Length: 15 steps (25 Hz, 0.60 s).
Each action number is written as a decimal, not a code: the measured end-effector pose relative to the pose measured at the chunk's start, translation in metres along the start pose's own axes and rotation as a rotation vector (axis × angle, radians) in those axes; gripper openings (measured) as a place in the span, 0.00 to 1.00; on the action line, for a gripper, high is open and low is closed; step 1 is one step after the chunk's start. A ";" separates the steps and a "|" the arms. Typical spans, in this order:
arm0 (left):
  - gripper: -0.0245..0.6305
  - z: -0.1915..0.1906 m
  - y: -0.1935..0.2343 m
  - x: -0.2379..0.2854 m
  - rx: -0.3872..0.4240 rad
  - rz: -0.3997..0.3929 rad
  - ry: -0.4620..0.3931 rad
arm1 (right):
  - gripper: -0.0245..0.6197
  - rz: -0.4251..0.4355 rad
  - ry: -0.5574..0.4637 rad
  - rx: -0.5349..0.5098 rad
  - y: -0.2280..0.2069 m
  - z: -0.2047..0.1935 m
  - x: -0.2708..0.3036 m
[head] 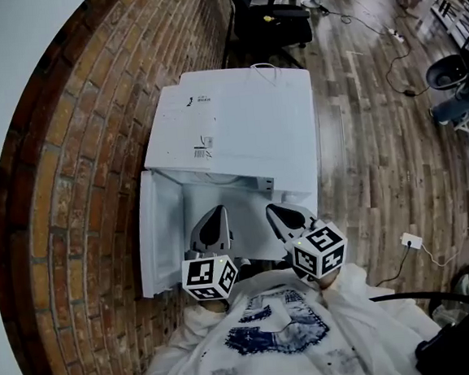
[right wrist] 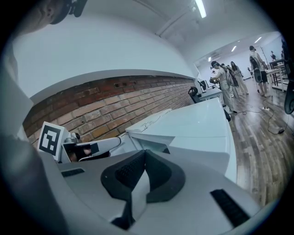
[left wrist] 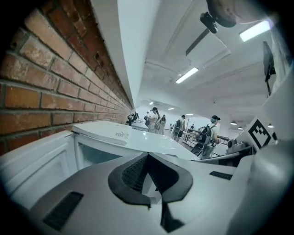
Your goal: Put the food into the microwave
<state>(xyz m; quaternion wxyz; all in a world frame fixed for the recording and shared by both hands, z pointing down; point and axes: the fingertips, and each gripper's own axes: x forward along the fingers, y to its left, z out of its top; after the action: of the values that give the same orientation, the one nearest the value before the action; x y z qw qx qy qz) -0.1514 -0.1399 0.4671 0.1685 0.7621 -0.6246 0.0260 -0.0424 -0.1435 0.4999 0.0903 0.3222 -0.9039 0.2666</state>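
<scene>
The white microwave [head: 237,125] stands against a brick wall, seen from above, with its door [head: 161,230] swung open to the left. Both grippers hover side by side just in front of the opening, and their jaws point into it. My left gripper [head: 213,225] is shut with nothing between its jaws, its dark pads meeting at the tip [left wrist: 148,158]. My right gripper [head: 282,217] is likewise shut and empty [right wrist: 144,156]. No food shows in any view. The microwave's top [left wrist: 138,140] [right wrist: 202,124] and open door [left wrist: 36,165] lie ahead of the jaws.
The brick wall [head: 79,180] runs along the left. A black office chair [head: 272,16] stands behind the microwave. Cables and a socket strip [head: 411,242] lie on the wooden floor at the right. Several people [left wrist: 156,120] stand far off in the room.
</scene>
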 end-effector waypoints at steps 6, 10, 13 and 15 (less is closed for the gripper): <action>0.05 0.002 -0.001 -0.010 0.089 0.081 -0.008 | 0.06 0.011 -0.005 -0.029 0.000 0.002 -0.004; 0.05 0.003 -0.001 -0.013 0.100 0.103 -0.013 | 0.06 0.009 -0.005 -0.055 -0.001 0.004 -0.005; 0.05 0.002 -0.002 -0.014 0.097 0.108 -0.013 | 0.06 0.014 -0.005 -0.068 0.000 0.004 -0.006; 0.05 0.001 -0.003 -0.014 0.095 0.108 -0.012 | 0.06 0.018 -0.006 -0.068 0.000 0.004 -0.006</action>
<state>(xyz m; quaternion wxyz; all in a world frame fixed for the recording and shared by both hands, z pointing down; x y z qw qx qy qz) -0.1517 -0.1261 0.4617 0.1267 0.7346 -0.6639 0.0604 -0.0375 -0.1422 0.4945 0.0960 0.3118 -0.9154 0.2356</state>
